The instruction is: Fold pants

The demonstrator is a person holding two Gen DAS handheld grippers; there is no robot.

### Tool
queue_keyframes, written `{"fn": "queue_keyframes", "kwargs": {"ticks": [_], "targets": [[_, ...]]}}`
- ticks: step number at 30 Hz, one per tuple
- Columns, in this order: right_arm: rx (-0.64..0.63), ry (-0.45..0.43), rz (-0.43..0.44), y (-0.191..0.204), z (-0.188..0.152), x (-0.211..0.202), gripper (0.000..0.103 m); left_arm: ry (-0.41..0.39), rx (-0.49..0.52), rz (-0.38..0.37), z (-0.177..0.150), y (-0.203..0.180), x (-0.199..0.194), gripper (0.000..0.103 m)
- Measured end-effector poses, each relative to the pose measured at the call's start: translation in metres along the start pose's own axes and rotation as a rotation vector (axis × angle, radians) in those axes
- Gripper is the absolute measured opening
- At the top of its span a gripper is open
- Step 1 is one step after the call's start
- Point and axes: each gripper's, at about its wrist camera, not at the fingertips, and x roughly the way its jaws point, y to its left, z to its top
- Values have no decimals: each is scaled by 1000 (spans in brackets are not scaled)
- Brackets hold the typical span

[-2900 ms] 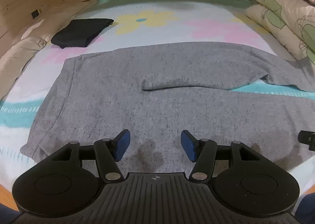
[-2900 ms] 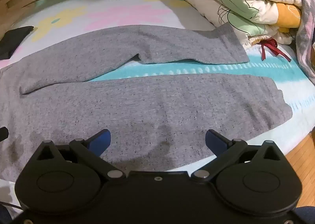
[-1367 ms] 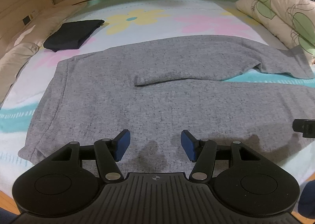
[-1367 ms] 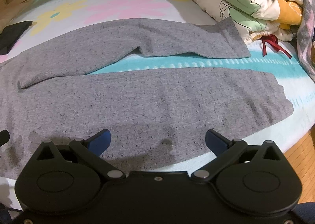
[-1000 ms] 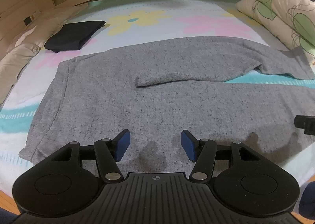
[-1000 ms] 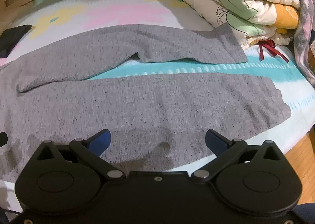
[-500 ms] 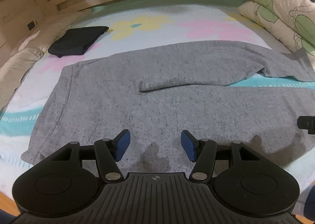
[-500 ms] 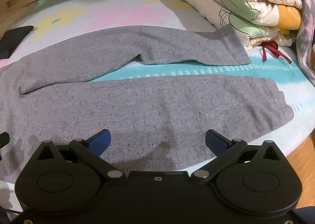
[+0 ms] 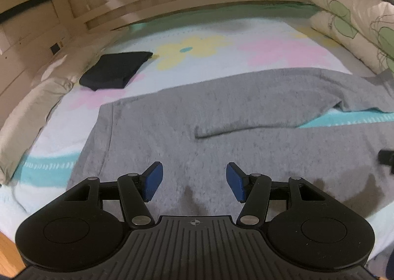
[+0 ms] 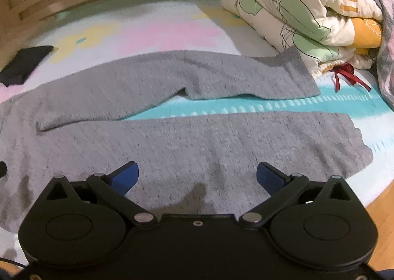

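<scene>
Grey sweatpants [image 9: 177,129] lie spread flat on the bed, waistband to the left, both legs running right. In the right wrist view the pants [image 10: 197,142] show a near leg lying straight and a far leg angled away, its cuff against the bedding pile. My left gripper [image 9: 194,179] is open and empty, above the near edge of the seat area. My right gripper [image 10: 197,177] is open wide and empty, above the near leg's front edge. The right gripper's tip shows at the left wrist view's right edge [image 9: 386,156].
A folded black garment [image 9: 114,74] lies at the far left of the flowered sheet [image 9: 270,51]. A pillow [image 9: 27,105] lines the left side. Folded quilts [image 10: 307,11] and a red ribbon [image 10: 347,74] sit at the right. A wooden headboard [image 9: 197,4] runs behind; the floor [image 10: 384,201] shows at right.
Both grippers have tilted up and shifted slightly, so more of the headboard and far bed shows. The pants have not moved. Both stay open.
</scene>
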Motion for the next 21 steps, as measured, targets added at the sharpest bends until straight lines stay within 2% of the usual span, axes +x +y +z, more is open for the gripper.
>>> {"fn": "queue_keyframes", "kwargs": {"ticks": [5, 8, 13, 17, 18, 20, 21], "targets": [[34, 45, 56, -4, -3, 7, 100, -38, 23, -29, 15, -9, -6, 56], [51, 75, 62, -6, -4, 14, 100, -61, 56, -38, 24, -19, -1, 56], [94, 108, 129, -15, 0, 16, 96, -89, 80, -79, 40, -28, 12, 56], [84, 116, 103, -18, 13, 17, 95, -88, 80, -105, 57, -29, 33, 56], [78, 120, 91, -18, 18, 19, 93, -88, 80, -105, 61, -29, 38, 56], [69, 132, 60, -20, 33, 27, 83, -90, 87, -88, 68, -29, 51, 56], [69, 139, 48, -20, 40, 31, 74, -88, 92, -77, 70, -28, 57, 56]]}}
